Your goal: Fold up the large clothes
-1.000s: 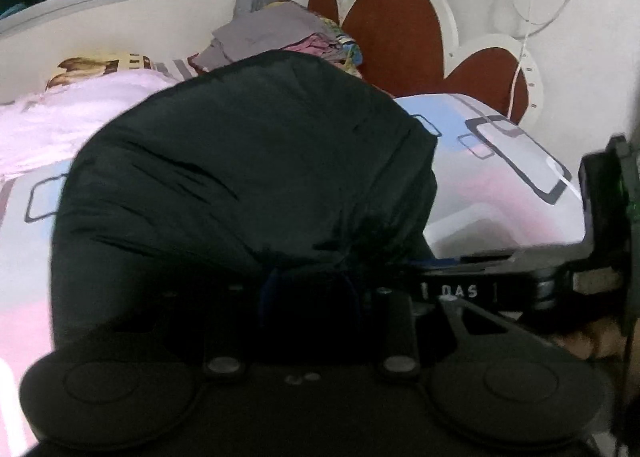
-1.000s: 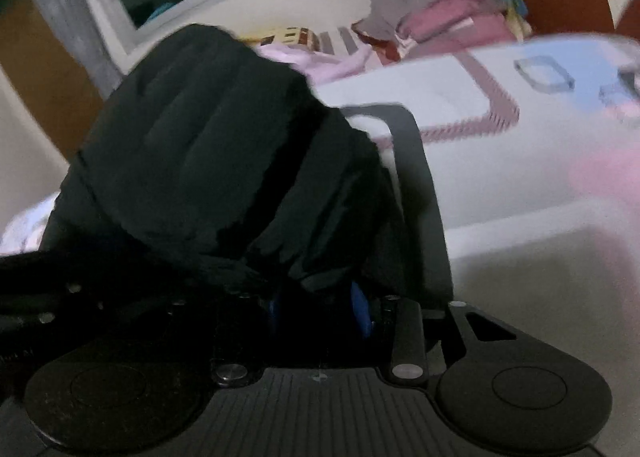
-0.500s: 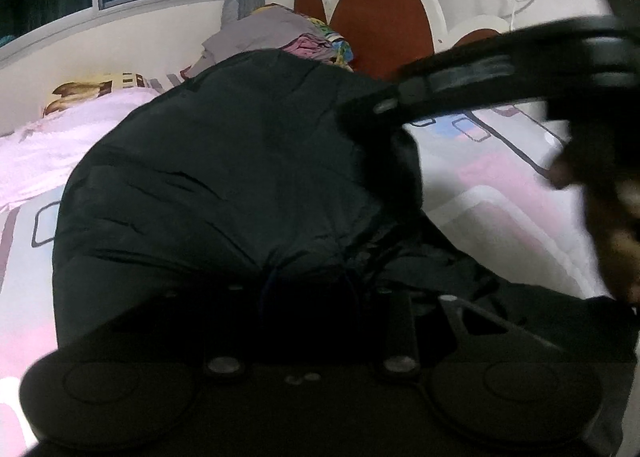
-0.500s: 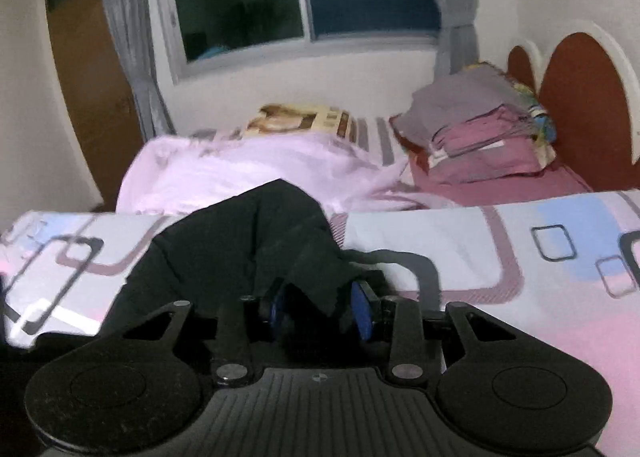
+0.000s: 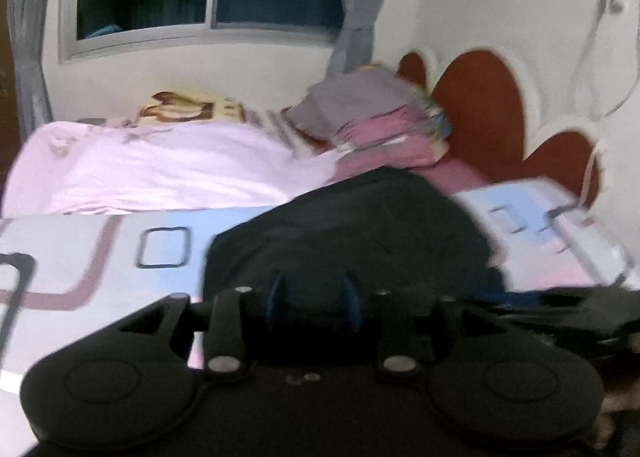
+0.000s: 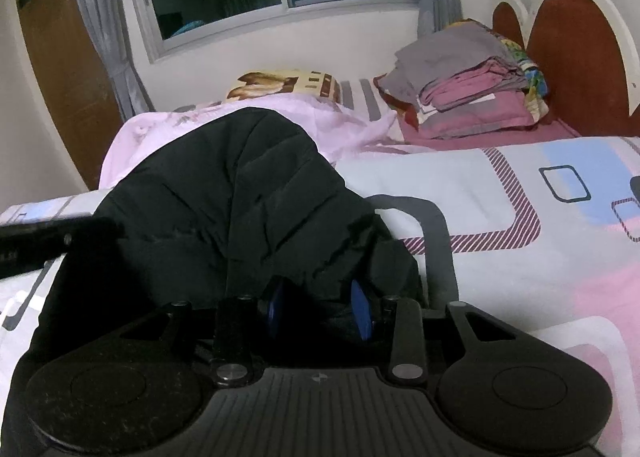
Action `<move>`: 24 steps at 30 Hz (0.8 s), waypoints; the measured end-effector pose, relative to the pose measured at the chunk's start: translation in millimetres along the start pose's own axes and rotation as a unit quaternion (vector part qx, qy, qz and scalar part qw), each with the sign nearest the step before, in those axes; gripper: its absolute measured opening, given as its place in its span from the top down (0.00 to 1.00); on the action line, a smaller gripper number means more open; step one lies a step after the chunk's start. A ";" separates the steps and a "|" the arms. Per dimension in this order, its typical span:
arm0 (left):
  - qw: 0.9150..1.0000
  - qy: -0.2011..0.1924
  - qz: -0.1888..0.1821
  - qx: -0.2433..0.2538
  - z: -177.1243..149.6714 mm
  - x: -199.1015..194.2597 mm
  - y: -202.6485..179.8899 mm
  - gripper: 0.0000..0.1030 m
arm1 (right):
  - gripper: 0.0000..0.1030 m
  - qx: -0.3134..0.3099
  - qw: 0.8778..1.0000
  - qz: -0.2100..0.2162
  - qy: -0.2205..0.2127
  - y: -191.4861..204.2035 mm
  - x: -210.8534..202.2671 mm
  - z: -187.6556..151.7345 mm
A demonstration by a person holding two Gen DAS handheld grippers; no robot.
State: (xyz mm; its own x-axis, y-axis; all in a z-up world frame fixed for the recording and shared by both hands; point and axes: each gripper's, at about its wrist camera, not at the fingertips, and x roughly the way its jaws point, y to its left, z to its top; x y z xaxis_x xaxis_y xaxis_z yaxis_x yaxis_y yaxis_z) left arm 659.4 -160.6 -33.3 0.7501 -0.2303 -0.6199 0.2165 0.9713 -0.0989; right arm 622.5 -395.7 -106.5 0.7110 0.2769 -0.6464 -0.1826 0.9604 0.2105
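Left wrist view, blurred: left gripper (image 5: 312, 299) bottom centre, blue pads clamped on the black jacket (image 5: 360, 233), which bulges centre frame over the patterned bedspread (image 5: 100, 253). Folded clothes pile (image 5: 372, 117) upper right.

Right wrist view: right gripper (image 6: 318, 307) bottom centre, pads clamped on a bunched jacket (image 6: 240, 197) edge; the garment heaps up centre-left. Pink blanket (image 6: 352, 125) behind it.

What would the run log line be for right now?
step: fold | item: black jacket on bed | left gripper: shut on jacket | right gripper: shut on jacket | fold: incomplete
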 end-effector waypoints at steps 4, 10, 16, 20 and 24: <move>0.999 0.017 -0.002 0.029 2.0 18.5 -6.4 0.69 | 0.66 -0.011 0.999 -0.023 -0.027 6.3 -15.8 12.7; 1.000 0.028 0.007 -0.004 10.2 30.8 -8.6 0.69 | 0.66 -0.034 0.999 -0.021 0.025 34.2 25.5 29.6; 0.998 0.052 0.003 -0.036 4.8 64.3 2.1 0.66 | 0.66 -0.014 1.000 -0.015 0.021 17.6 55.4 4.9; 0.999 0.037 0.020 -0.024 -5.5 75.3 -9.1 0.66 | 0.66 0.003 1.000 -0.011 -0.029 7.4 64.1 -16.0; 0.999 0.033 0.026 -0.021 -9.4 81.7 -13.0 0.66 | 0.66 0.008 0.997 -0.018 -0.078 8.6 63.9 -29.2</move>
State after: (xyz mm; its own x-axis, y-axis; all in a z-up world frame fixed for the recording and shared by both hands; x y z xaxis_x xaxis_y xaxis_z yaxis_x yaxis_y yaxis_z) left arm 712.0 -191.4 -90.0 0.7168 -0.1768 -0.6745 0.1506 0.9837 -0.0978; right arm 646.5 -368.9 -167.4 0.8134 0.2337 -0.5327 -0.1454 0.9684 0.2028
